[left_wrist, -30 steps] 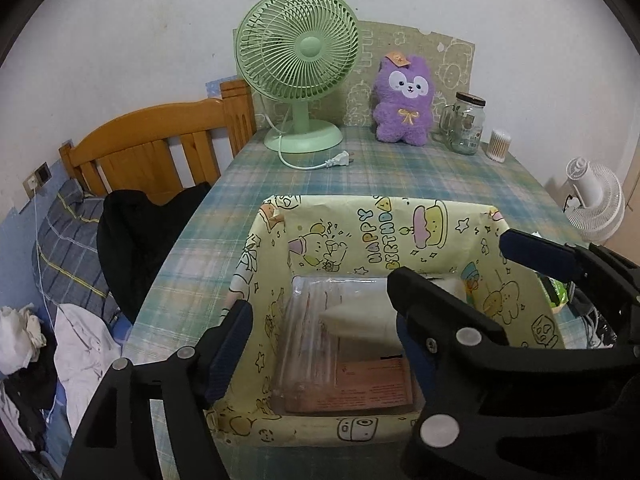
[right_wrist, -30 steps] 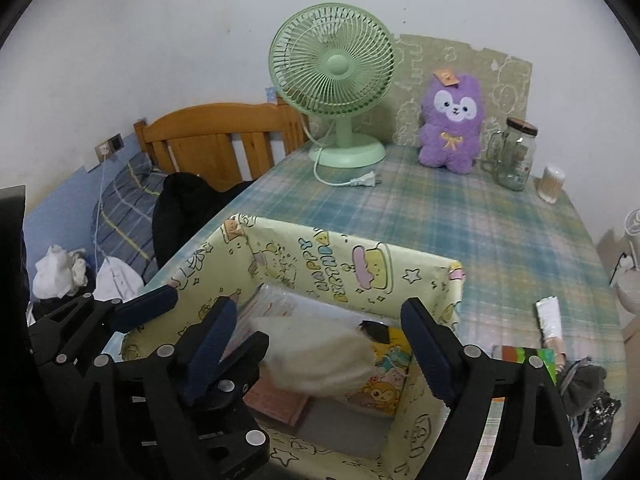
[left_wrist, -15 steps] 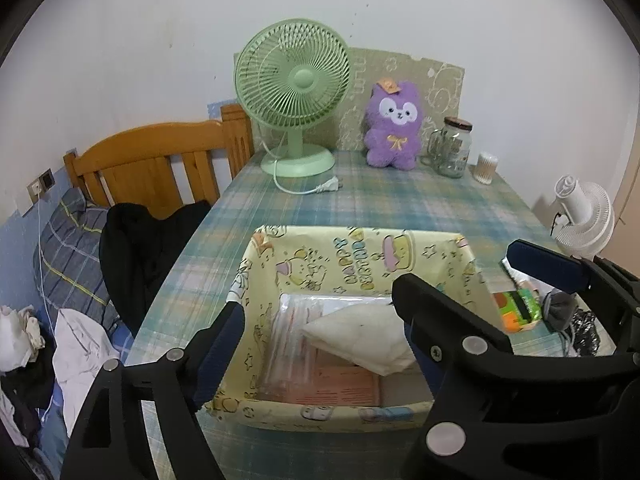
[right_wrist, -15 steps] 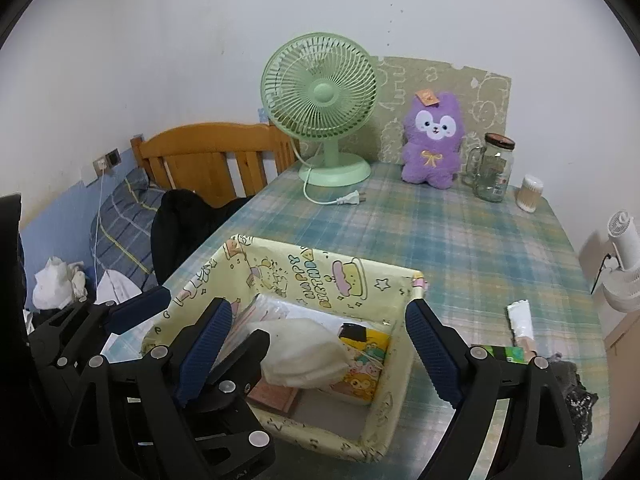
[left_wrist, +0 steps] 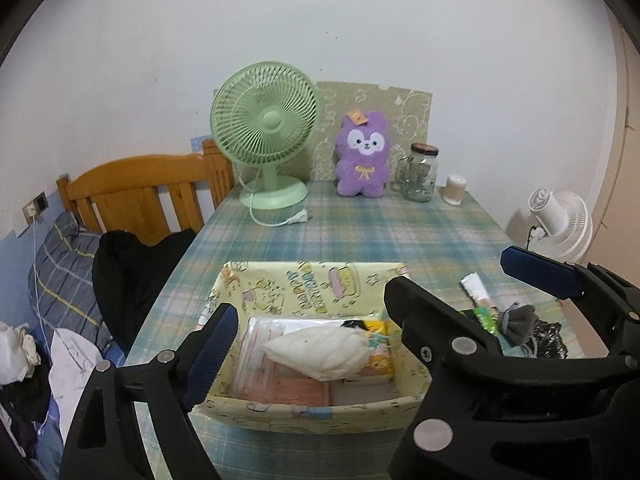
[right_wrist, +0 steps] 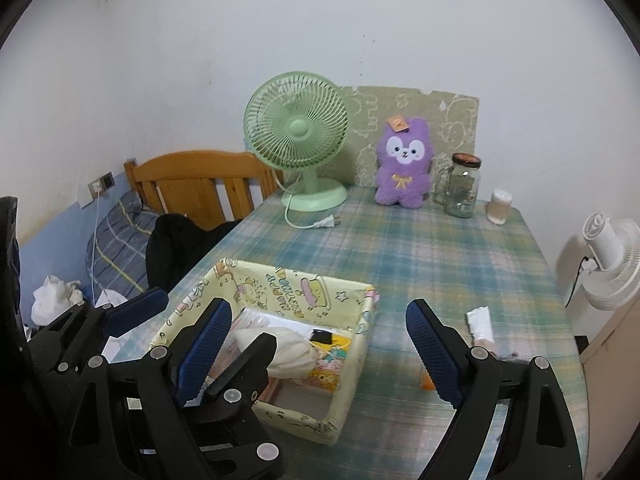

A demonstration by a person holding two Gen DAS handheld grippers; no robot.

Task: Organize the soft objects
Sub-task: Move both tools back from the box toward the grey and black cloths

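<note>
A yellow cartoon-print fabric box (left_wrist: pixel 304 280) (right_wrist: pixel 304 285) stands on the plaid table. A white soft pouch (left_wrist: pixel 320 354) (right_wrist: pixel 294 354) lies in it on top of a clear plastic packet and printed packs. My left gripper (left_wrist: pixel 316 320) hovers above the box's near side with its jaws opening, and no pad touches anything. My right gripper (right_wrist: pixel 320 308) is open and empty, a little to the right of the left one, and their fingers overlap. A grey sock and dark fabric (left_wrist: pixel 520 320) lie right of the box. A purple plush (left_wrist: pixel 362 156) (right_wrist: pixel 404 166) sits at the table's back.
A green fan (left_wrist: pixel 266 120) with a loose plug, a glass jar (left_wrist: pixel 420 172) and a swab holder (left_wrist: pixel 455 189) stand at the back. A white tube (right_wrist: pixel 480 322) lies right of the box. A black garment (left_wrist: pixel 132 272) and a wooden headboard are to the left, a white fan (right_wrist: pixel 604 256) to the right.
Both grippers have drawn up and back from inside the box, so more of the table shows. The white pouch stays lying in the box. The left jaws have spread wider.
</note>
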